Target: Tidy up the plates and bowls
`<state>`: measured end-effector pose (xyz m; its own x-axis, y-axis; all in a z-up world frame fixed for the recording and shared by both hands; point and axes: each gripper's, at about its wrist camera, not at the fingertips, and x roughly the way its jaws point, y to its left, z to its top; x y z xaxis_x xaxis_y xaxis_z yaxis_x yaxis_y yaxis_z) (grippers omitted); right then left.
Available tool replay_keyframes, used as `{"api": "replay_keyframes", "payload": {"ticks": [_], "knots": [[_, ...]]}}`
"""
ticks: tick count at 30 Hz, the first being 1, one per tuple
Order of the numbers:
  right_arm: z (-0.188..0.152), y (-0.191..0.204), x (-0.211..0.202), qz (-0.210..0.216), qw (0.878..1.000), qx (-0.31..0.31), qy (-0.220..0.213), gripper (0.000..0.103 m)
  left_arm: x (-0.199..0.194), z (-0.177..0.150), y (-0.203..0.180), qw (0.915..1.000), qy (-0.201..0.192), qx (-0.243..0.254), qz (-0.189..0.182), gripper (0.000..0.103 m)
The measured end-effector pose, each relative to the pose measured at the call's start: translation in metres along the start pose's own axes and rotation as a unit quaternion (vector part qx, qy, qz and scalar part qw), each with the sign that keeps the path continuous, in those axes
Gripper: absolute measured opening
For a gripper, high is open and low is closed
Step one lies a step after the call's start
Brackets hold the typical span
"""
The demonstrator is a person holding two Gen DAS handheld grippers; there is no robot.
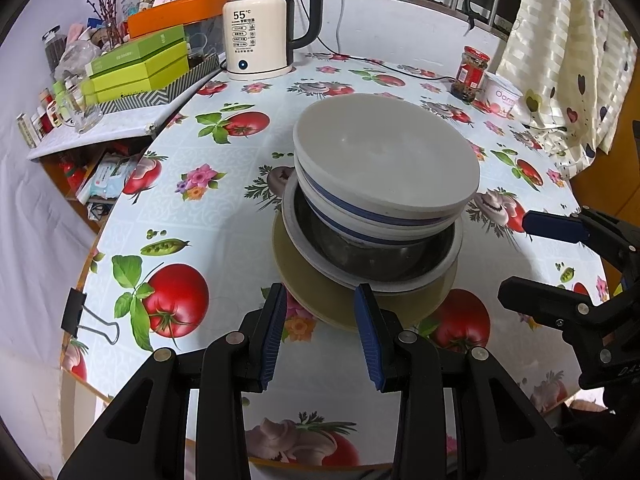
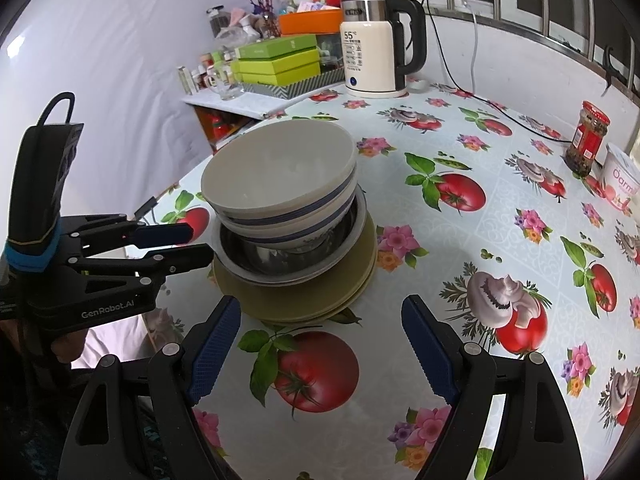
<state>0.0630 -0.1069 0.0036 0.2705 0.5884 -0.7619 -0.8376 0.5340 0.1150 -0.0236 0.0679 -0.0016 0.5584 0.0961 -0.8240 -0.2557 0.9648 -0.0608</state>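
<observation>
The stack of dishes (image 1: pixel 372 216) stands near the middle of the round table (image 1: pixel 224 216), which is covered in a cloth printed with tomatoes and mushrooms. At the bottom of the stack lie the olive-green plates (image 2: pixel 316 300); on them sits a metal bowl (image 2: pixel 288 262) with a pale rim, and inside that two white bowls with blue bands (image 2: pixel 280 184) nest one in the other, tilted a little.

The left tongs (image 1: pixel 322 334) hang just in front of the stack, released, the blue pads apart with nothing between them, their tips near the rim of the lowest plate but whether they touch it cannot be told. The right tongs (image 2: pixel 320 344) are spread wide and empty over a printed tomato, in front of the stack and to its right.

Behind the stack, at the far edge of the table, stands an electric kettle (image 1: pixel 260 36). Right of the stack and further back are a red-lidded jar (image 2: pixel 586 138) and a yoghurt tub (image 2: pixel 620 180).
</observation>
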Motion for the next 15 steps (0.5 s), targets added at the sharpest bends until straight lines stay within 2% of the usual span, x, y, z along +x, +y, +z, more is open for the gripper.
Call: {"api": "replay_keyframes", "payload": {"ticks": [15], "knots": [[-0.0011, 0.0001, 0.0001, 0.001, 1.0, -0.002, -0.001, 0.083, -0.0004, -0.0003, -0.0014, 1.0, 0.001, 0.002, 0.0, 0.037]]}}
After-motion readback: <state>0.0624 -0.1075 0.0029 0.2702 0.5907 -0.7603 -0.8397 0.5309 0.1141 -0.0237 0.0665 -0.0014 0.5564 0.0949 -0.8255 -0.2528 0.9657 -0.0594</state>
